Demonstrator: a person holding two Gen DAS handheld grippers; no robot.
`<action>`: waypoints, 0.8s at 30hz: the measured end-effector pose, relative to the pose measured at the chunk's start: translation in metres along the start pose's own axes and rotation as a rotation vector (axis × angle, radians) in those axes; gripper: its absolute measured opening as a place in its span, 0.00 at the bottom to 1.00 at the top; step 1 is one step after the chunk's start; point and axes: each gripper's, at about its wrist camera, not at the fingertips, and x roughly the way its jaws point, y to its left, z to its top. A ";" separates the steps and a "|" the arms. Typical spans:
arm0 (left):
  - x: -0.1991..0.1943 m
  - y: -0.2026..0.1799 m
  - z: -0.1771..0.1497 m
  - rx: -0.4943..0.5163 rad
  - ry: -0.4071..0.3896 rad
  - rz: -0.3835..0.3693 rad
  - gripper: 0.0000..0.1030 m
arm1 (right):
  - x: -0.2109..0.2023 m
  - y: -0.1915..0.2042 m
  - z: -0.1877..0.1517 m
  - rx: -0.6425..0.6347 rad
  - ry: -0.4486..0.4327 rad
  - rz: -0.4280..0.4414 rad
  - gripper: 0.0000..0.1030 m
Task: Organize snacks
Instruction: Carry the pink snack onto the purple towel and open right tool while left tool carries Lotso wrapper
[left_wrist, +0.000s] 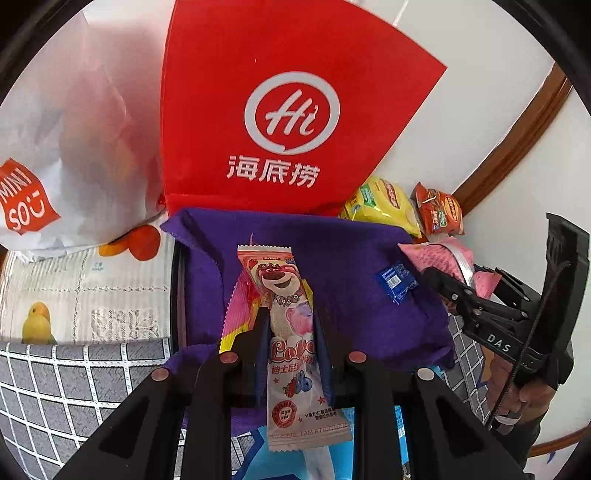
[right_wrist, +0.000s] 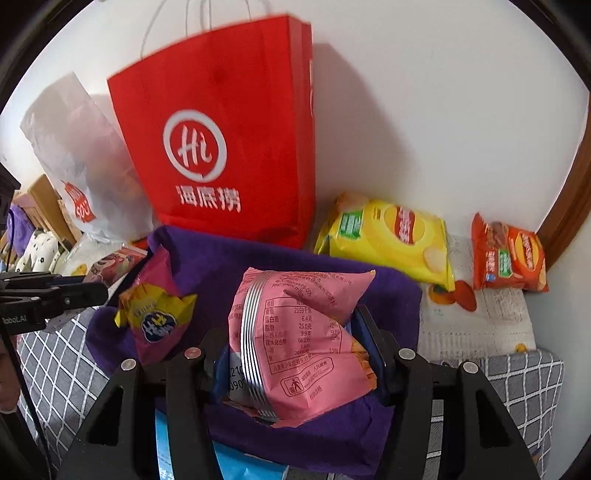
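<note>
My left gripper (left_wrist: 290, 328) is shut on a long pink Lotso bear snack packet (left_wrist: 282, 291) and holds it over a purple cloth bag (left_wrist: 354, 258). My right gripper (right_wrist: 291, 339) is shut on a pink snack bag (right_wrist: 295, 332) over the same purple bag (right_wrist: 221, 266). A pink-and-yellow snack pack (right_wrist: 159, 314) lies in the purple bag, and it also shows under the Lotso packet in the left wrist view (left_wrist: 240, 314). A small blue packet (left_wrist: 397, 280) lies on the purple cloth. The right gripper with its pink bag (left_wrist: 443, 258) shows at the right of the left wrist view.
A red paper bag (right_wrist: 221, 147) and a white plastic Miniso bag (right_wrist: 81, 166) stand against the wall behind. A yellow chip bag (right_wrist: 388, 236) and an orange chip bag (right_wrist: 509, 254) lie at the back right by a wooden frame (right_wrist: 569, 206). A grey checked cloth (left_wrist: 66, 387) covers the near surface.
</note>
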 end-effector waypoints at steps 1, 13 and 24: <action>0.001 0.000 -0.001 0.000 0.005 -0.002 0.21 | 0.003 0.000 -0.001 -0.002 0.016 0.000 0.56; 0.010 -0.001 -0.001 0.005 0.030 0.028 0.21 | 0.021 0.007 -0.010 -0.034 0.087 -0.006 0.56; 0.016 -0.009 -0.002 0.029 0.043 0.023 0.21 | 0.027 0.010 -0.010 -0.048 0.110 -0.014 0.56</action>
